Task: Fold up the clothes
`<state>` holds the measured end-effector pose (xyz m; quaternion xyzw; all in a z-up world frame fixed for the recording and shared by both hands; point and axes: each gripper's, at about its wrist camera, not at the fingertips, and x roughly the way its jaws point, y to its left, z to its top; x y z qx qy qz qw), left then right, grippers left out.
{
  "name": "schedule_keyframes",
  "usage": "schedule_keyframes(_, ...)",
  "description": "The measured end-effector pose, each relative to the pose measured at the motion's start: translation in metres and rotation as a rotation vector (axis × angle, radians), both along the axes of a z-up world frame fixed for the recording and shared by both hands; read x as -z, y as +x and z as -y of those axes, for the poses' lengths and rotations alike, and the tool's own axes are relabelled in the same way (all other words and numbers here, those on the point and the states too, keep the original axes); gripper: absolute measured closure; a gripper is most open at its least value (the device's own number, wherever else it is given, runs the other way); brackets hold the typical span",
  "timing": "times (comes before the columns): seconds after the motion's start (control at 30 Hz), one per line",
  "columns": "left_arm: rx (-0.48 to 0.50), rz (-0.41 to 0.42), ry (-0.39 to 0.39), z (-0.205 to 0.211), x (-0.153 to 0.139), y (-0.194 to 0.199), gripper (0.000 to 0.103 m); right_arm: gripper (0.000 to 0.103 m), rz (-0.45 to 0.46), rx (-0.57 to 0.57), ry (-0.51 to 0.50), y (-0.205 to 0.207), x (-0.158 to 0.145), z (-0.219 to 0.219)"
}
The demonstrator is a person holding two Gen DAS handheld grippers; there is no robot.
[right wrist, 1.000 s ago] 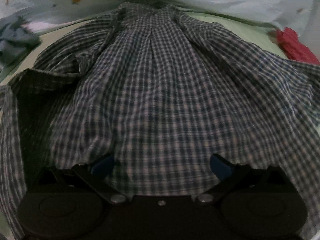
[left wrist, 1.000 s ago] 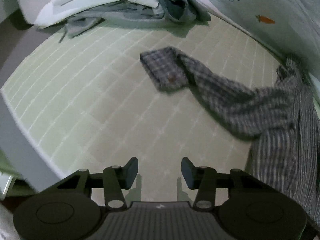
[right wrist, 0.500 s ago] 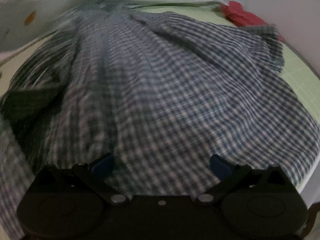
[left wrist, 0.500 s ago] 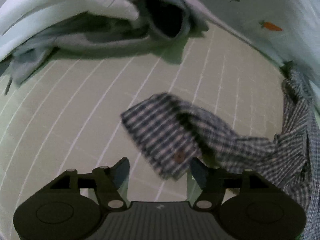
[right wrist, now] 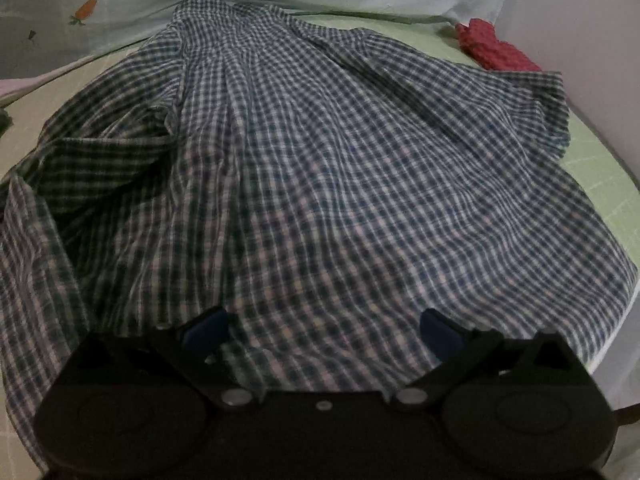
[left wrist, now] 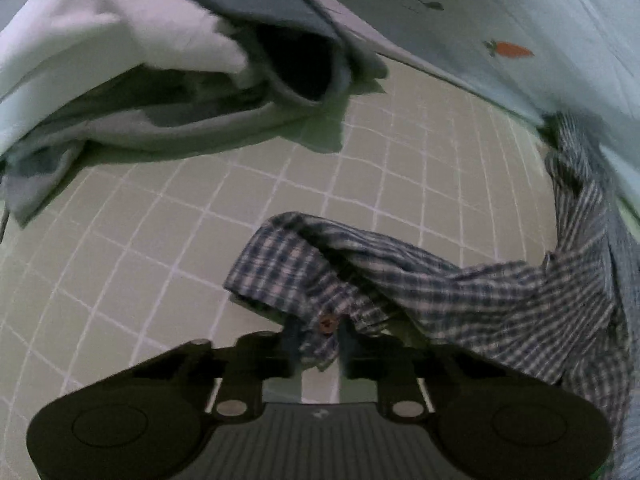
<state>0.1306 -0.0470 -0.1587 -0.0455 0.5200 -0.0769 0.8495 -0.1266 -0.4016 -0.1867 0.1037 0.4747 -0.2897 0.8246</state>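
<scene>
A blue and white checked shirt (right wrist: 320, 168) lies spread over the green gridded mat (left wrist: 120, 264). In the left wrist view its sleeve (left wrist: 420, 280) stretches left from the body, and the cuff (left wrist: 288, 276) with a brown button sits at my left gripper (left wrist: 316, 344), which is shut on the cuff's near edge. My right gripper (right wrist: 324, 328) is wide open just above the shirt's near hem, with cloth lying between its blue fingertips (right wrist: 208, 328) but not pinched.
A heap of white and grey clothes (left wrist: 160, 64) lies at the mat's far left. A pale sheet with a carrot print (left wrist: 508, 48) borders the back. A red cloth (right wrist: 492, 48) lies far right by a white wall (right wrist: 580, 40).
My left gripper moved forward to the cuff and closed on it. My right gripper stayed open over the hem while its view swung and settled.
</scene>
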Motion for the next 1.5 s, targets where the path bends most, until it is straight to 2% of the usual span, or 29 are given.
schedule_keyframes(0.17, -0.141, 0.006, 0.024, -0.05, -0.004, 0.003, 0.097, 0.0, 0.007, -0.029, 0.039, -0.002, 0.003, -0.013)
schedule_keyframes(0.3, -0.262, 0.021, 0.046, -0.101, -0.008, 0.007, 0.097, 0.0, 0.009, -0.072, 0.028, 0.008, 0.005, -0.022)
schedule_keyframes(0.5, -0.435, 0.08, 0.127, -0.167, -0.021, 0.012, 0.098, 0.0, 0.003, -0.146, 0.032, 0.028, 0.005, -0.039)
schedule_keyframes(0.53, -0.46, 0.084, 0.119, -0.178, -0.022, 0.013, 0.098, 0.0, -0.002, -0.159, 0.032, 0.032, 0.004, -0.043)
schedule_keyframes(0.57, -0.487, 0.085, 0.12, -0.187, -0.023, 0.015, 0.103, 0.0, -0.008, -0.176, 0.031, 0.035, 0.004, -0.047)
schedule_keyframes(0.67, -0.546, 0.092, 0.209, -0.203, -0.026, 0.016, 0.103, 0.0, -0.02, -0.241, 0.043, 0.049, 0.005, -0.055)
schedule_keyframes(0.77, -0.57, 0.075, 0.185, -0.218, -0.026, 0.012, 0.101, 0.0, -0.024, -0.296, 0.059, 0.06, 0.006, -0.063)
schedule_keyframes(0.87, -0.538, 0.071, 0.165, -0.214, -0.028, 0.001, 0.093, 0.0, -0.025, -0.326, 0.07, 0.065, 0.006, -0.067)
schedule_keyframes(0.93, -0.503, 0.067, 0.155, -0.203, -0.026, -0.008, 0.08, 0.0, -0.022, -0.325, 0.084, 0.066, 0.007, -0.062)
schedule_keyframes(1.07, -0.425, 0.029, 0.091, -0.167, -0.02, -0.024, 0.073, 0.0, -0.03, -0.316, 0.122, 0.061, 0.007, -0.055)
schedule_keyframes(1.17, -0.33, 0.008, 0.062, -0.129, -0.019, -0.039, 0.066, 0.0, -0.032, -0.307, 0.131, 0.05, 0.004, -0.048)
schedule_keyframes(1.33, -0.136, -0.007, 0.024, -0.065, -0.026, -0.071, 0.046, 0.0, -0.005, -0.262, 0.164, 0.026, -0.001, -0.034)
schedule_keyframes(1.5, 0.005, -0.008, 0.033, -0.017, -0.033, -0.103, 0.04, 0.0, 0.01, -0.276, 0.161, 0.01, 0.0, -0.021)
